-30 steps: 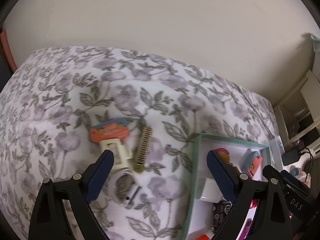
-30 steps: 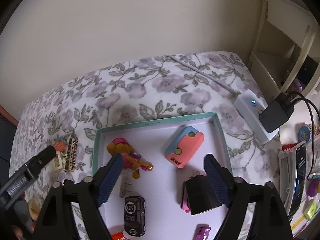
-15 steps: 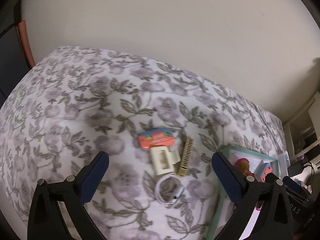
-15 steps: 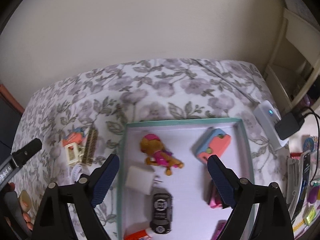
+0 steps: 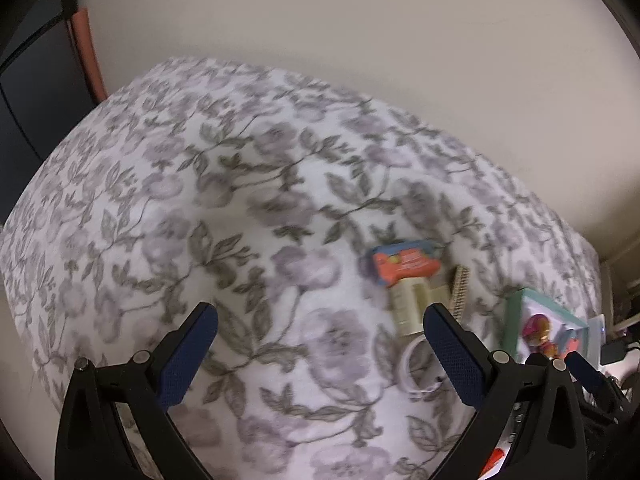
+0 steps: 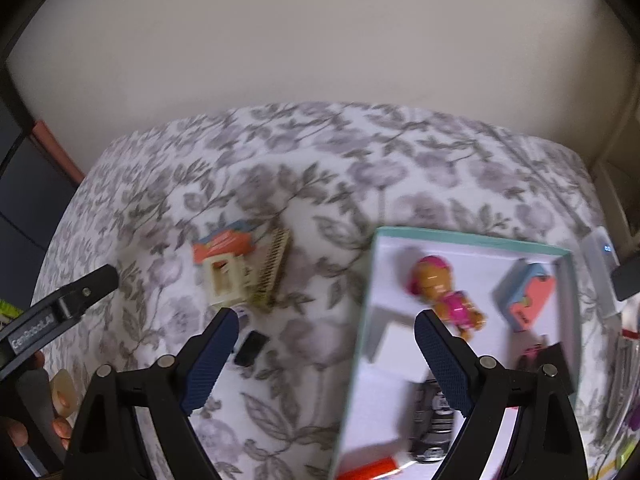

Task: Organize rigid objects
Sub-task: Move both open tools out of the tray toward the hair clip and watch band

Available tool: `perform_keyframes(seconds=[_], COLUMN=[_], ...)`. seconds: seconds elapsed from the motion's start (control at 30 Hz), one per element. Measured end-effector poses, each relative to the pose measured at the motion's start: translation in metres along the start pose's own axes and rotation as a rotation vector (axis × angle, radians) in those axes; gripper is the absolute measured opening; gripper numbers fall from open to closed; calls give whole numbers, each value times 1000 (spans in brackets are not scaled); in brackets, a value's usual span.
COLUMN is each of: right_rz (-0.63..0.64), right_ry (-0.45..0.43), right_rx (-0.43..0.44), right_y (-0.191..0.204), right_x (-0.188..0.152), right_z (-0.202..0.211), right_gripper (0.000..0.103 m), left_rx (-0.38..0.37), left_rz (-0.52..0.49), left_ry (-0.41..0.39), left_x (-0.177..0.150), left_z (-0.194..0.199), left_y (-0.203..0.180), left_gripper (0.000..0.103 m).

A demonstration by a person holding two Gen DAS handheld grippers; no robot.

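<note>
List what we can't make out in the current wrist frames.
- Small black object on the floral cloth, right wrist view: motion blur, identity unclear.
- White ring, left wrist view: partly behind a pad of the left gripper.
- Dark toy car in the teal tray, right wrist view: blurred, partly behind the right gripper.
- Tray contents, left wrist view: mostly cut off at the frame edge.
- Orange pack's print: too blurred to read.

Left hand-held gripper (image 5: 320, 334): swung off the tray (image 5: 514, 312) to bare bedspread (image 5: 240, 200); jaws just opened wider, empty.
Right hand-held gripper (image 6: 326, 334): shifted from mid-tray to its left rim.
</note>
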State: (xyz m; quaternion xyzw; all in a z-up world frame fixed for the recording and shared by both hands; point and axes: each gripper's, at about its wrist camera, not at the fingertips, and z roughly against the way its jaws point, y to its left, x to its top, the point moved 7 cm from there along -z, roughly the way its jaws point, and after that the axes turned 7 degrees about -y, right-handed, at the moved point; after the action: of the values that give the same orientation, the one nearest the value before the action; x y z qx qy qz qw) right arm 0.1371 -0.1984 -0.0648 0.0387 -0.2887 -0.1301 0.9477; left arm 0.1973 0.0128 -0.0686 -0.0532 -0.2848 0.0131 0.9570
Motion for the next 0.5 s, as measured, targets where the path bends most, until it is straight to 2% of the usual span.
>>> perform_keyframes(seconds=[0.5], right_rz=[125], right_ry=[114], right_rx=[1], right_y=[45], right_x=[-34], right_z=[-52], right_gripper=[92], left_rx=[40], left_rz=[20], left_ry=[126], left_x=[-22], left_z=[-40], left_y=[22], left_gripper=[102])
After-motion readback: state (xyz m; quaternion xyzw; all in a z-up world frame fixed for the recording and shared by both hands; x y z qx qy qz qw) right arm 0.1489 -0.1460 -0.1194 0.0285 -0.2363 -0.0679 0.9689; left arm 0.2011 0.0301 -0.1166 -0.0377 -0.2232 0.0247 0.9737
